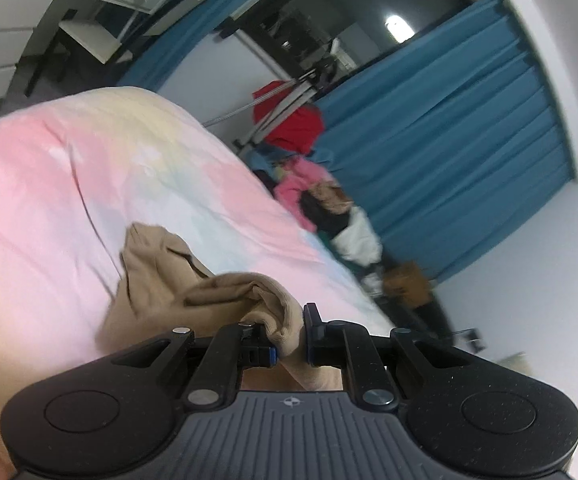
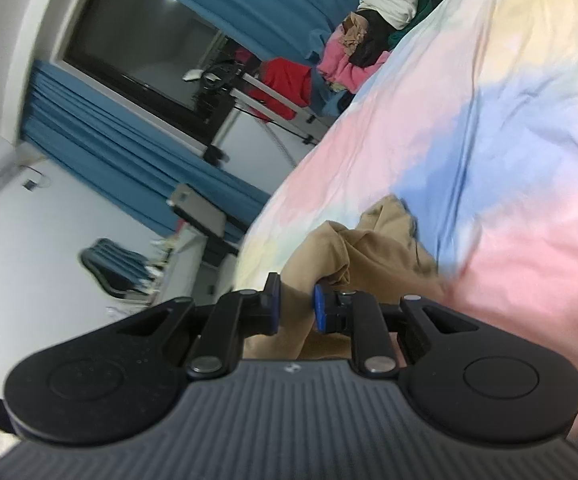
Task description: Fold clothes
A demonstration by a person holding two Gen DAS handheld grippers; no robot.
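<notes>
I find no readable writing in either view; the only mark is a small round emblem (image 1: 289,401) on the ribbed body of each tool, too small to make out. My left gripper (image 1: 289,342) has its 2 fingers pinched onto a thick fold of the tan garment (image 1: 157,276), the cloth bunched between the blue pads and hanging down behind them. My right gripper (image 2: 296,308) has a wider gap between its fingers, with the tan garment (image 2: 373,248) filling that gap; the pads look pressed against the cloth, though the blur keeps me from telling how firmly. The garment trails from both tools onto the pastel bedspread (image 1: 49,184), crumpled, with 1 end lying flat on the cover. The bedspread ahead of the garment is bare and wide, so there is open surface there. The bed's far edge drops to a pile of clothes (image 1: 321,196) in pink, black and white, with a red garment (image 1: 293,124) over a metal rack beside blue curtains (image 1: 461,120). In the right wrist view the bed's edge falls to a pale floor.
</notes>
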